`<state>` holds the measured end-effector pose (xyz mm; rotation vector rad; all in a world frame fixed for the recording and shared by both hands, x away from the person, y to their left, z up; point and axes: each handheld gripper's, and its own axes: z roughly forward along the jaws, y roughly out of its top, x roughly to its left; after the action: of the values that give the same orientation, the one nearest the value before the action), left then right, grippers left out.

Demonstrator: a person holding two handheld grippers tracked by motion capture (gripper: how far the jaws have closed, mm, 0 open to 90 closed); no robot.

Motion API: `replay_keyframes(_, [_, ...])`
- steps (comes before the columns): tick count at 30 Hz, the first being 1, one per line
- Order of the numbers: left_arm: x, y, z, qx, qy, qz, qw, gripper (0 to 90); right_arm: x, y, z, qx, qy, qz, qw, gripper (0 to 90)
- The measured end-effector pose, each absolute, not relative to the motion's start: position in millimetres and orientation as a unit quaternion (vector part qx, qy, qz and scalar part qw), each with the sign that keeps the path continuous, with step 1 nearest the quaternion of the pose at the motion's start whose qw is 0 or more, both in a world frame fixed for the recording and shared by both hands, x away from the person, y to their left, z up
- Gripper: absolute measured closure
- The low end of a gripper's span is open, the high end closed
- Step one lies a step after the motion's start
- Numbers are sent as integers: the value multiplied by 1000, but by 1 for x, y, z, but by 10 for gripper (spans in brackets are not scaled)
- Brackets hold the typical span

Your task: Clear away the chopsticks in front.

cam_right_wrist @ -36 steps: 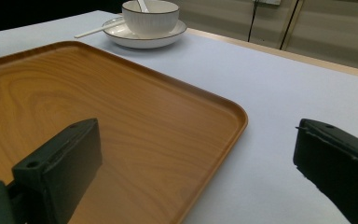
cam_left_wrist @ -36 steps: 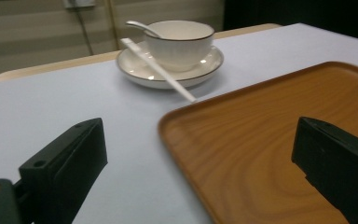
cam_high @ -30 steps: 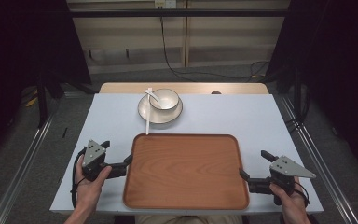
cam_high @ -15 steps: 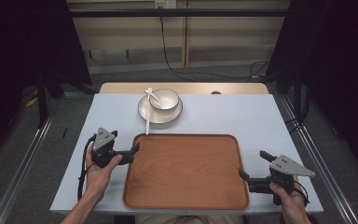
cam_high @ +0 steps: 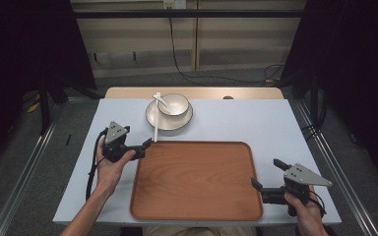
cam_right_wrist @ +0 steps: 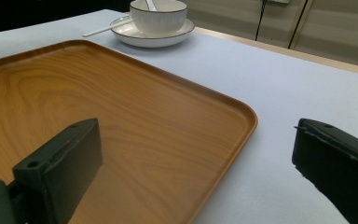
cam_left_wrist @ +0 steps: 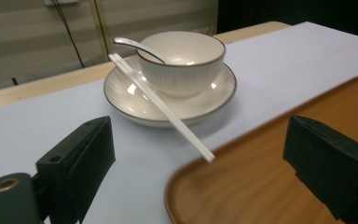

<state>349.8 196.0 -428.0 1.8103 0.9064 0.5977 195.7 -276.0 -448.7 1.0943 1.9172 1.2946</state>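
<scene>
- My left tool (cam_high: 147, 143) has left the near-left edge of the tray (cam_high: 197, 206) and travelled up along that side; it now sits by the tray's far-left corner, pointing toward the dishes.
- Its jaws stand wide apart with nothing between them. They have just been closing a little, though they are far from shut.
- In the left gripper view the white chopsticks (cam_left_wrist: 161, 106) lie straight ahead of the jaws, propped on the plate (cam_left_wrist: 121, 100). Their near tips jut out over the plate's rim toward the tray corner.
- The plate carries a bowl (cam_left_wrist: 182, 63) with a spoon (cam_left_wrist: 133, 44) resting in it, on the far middle of the surface (cam_high: 256, 123), just beyond the tray and not touching it.
- My right tool (cam_high: 255, 186) has not shifted: it sits at the tray's near-right edge, jaws open and holding nothing.
- The tray is bare and has kept its place.
- I judge this as the start of a reach for the chopsticks, or for the plate they rest on, to bring them onto the tray. Nothing is gripped yet.
- The sticks are thin and only propped, so I would close on them gently to avoid nudging them off the rim.
</scene>
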Motion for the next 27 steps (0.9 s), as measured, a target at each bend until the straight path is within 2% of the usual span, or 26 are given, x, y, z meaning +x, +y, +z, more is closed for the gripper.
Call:
replay_keyframes(5, [364,190,-430,766,365,230,476,96,196,-276,-449,409,719,485,285,11])
replay_keyframes(17, [396,185,-427,768,389,241,448,95,196,-276,-449,409,719,485,283,9])
replay_keyframes(21, [410,187,-426,767,402,211,454,94,196,-275,-450,409,722,484,279,8])
replay_keyframes(27, [430,178,-420,770,403,252,426,124,197,-275,-450,407,723,486,275,8])
